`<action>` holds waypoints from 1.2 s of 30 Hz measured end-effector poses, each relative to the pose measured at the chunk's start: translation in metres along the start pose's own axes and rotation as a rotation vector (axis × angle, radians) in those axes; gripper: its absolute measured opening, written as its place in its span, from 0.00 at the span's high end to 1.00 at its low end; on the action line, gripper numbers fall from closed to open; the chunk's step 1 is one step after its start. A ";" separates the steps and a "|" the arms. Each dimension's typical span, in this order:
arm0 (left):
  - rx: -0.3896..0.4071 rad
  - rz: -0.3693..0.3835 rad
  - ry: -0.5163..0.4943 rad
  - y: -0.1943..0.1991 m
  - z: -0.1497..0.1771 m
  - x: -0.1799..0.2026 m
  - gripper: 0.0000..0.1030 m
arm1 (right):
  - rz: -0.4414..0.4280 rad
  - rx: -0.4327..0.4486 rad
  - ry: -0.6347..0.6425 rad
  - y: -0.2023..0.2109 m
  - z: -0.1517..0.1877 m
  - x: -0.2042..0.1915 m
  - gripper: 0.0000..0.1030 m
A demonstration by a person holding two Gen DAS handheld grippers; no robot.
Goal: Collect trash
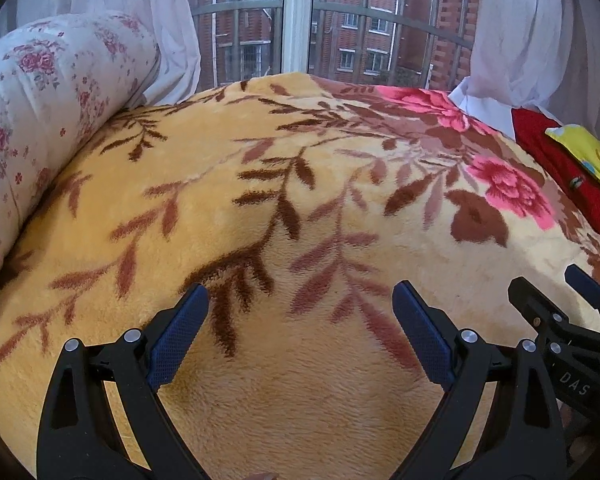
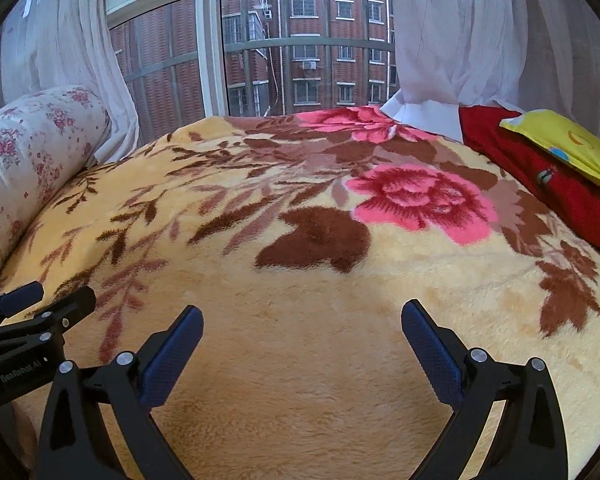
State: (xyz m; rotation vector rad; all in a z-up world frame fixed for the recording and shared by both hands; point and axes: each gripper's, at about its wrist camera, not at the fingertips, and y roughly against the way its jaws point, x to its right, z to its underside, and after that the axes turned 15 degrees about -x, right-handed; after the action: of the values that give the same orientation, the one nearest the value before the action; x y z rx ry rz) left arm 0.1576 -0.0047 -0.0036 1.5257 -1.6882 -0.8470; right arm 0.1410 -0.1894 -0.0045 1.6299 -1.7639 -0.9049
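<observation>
No trash shows in either view. My left gripper is open over a yellow plush blanket with brown leaves and pink flowers, nothing between its blue-padded fingers. My right gripper is open too, over the same blanket, and holds nothing. The two grippers are side by side: the right gripper shows at the right edge of the left wrist view, and the left gripper at the left edge of the right wrist view.
A rolled floral quilt lies along the bed's left side. At the right lie a red cloth and a yellow pillow. White curtains frame a window behind the bed.
</observation>
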 end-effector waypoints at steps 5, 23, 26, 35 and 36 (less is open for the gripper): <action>-0.004 0.002 0.002 0.000 0.000 -0.001 0.12 | 0.001 -0.005 -0.008 -0.001 0.001 0.001 0.05; 0.025 -0.001 0.038 0.004 0.002 -0.007 0.12 | 0.006 -0.015 -0.017 -0.003 0.002 0.001 0.05; 0.022 0.000 0.057 0.003 0.001 -0.011 0.12 | 0.003 -0.017 -0.020 -0.004 0.002 0.002 0.05; 0.010 0.001 0.061 0.002 0.001 -0.014 0.12 | -0.017 -0.031 -0.043 -0.007 0.001 0.007 0.05; 0.003 0.003 0.063 0.001 0.001 -0.014 0.12 | -0.017 -0.031 -0.044 -0.007 0.001 0.007 0.05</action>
State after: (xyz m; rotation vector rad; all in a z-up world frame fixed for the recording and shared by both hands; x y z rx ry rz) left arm 0.1576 0.0094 -0.0043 1.5355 -1.6465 -0.7875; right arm 0.1440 -0.1964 -0.0110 1.6194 -1.7593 -0.9781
